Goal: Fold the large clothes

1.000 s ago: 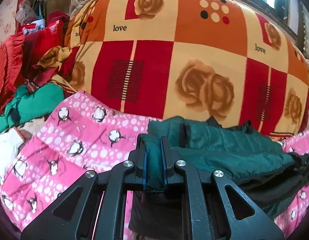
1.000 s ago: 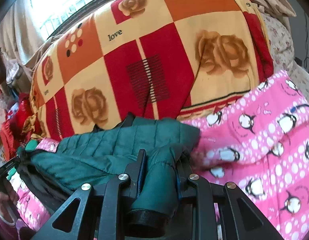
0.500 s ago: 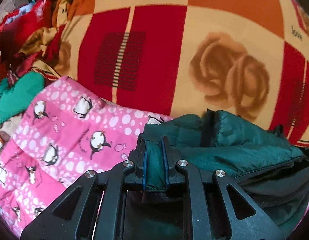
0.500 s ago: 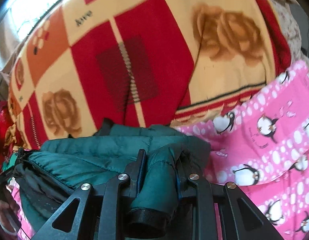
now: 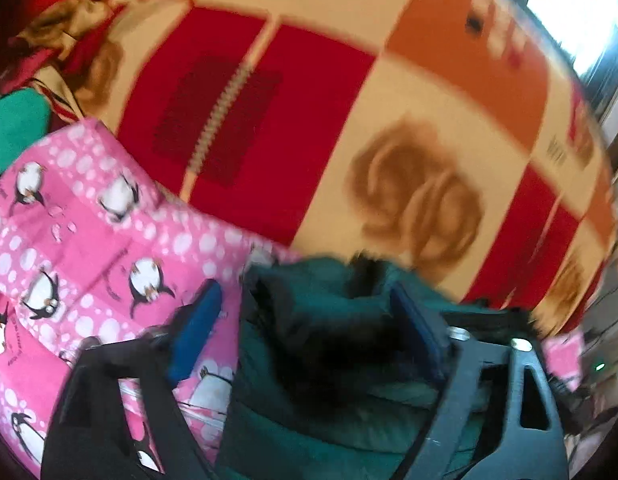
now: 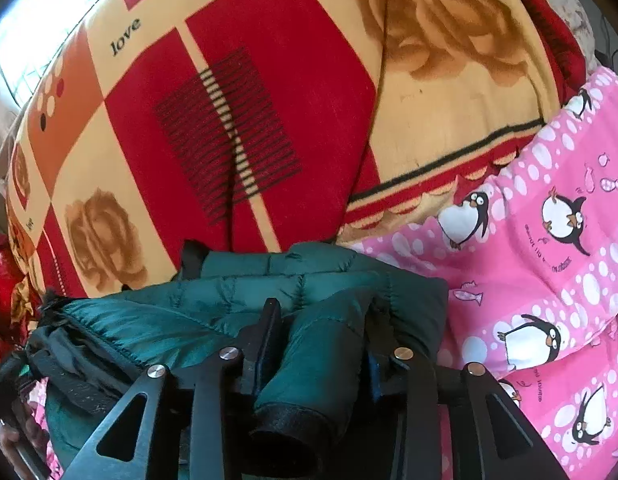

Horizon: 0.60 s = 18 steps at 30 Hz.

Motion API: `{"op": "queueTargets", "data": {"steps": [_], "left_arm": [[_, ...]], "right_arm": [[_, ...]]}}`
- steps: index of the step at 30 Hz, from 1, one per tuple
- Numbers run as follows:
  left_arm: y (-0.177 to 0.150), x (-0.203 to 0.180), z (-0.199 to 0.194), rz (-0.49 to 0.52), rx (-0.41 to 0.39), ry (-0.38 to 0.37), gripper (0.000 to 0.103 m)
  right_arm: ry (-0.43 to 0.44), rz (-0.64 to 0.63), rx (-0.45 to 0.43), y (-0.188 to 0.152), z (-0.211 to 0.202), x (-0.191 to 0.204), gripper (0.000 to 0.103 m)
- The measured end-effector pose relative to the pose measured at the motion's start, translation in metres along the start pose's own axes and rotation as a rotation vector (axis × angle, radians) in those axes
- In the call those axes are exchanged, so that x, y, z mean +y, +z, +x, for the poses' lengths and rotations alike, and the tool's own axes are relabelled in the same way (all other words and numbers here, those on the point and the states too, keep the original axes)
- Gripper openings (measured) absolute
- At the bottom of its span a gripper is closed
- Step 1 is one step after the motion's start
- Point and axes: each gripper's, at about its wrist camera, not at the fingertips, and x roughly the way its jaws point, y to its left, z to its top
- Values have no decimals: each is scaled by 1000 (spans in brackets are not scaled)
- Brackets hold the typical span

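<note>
On the pink penguin sheet (image 5: 89,240), the left gripper (image 5: 305,320) springs wide, releasing the green jacket (image 6: 213,300), while the right gripper (image 6: 321,320) loosens around its sleeve (image 6: 309,364), so this fold looks laid down.

**Your two handheld grippers: build and finish**

Your left gripper (image 5: 305,320): matte black plastic linkage arms with triangular cut-outs, silver screw heads at the pivots, blue pads (image 5: 197,328) lining the fingers. Your right gripper (image 6: 321,332): same black frame, four bright round screws across the links, dark fingers, blue showing on one inner face.
</note>
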Motion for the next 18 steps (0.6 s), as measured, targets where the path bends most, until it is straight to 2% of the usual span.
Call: {"op": "queueTargets", "data": {"steps": [2,3,4,6,8,11,15,18], "left_arm": [[2,0,-15,5,-18,-12,87],[1,0,-20,8,-14,-14,87],[0,-2,-23,13,-14,-10,87],[-2,-6,-28,36,-18,12,87],[-6,-11,-27,73,-25,52,87],[-16,-23,-15,134,-12,107,87],[-30,-38,10,206,28,178,87],[-38,-47,34,279,71,266,87]], "right_arm": [[15,20,-14,3,-8,0,40],[30,36,-31,5,-14,0,48],[60,55,-57,7,-23,1,66],[86,65,-109,8,-39,6,87],[82,39,-169,8,-57,16,87],[115,-52,-169,7,-67,41,87],[111,-217,-58,-3,-40,84,87],[71,-321,-6,-9,-12,108,87]]}}
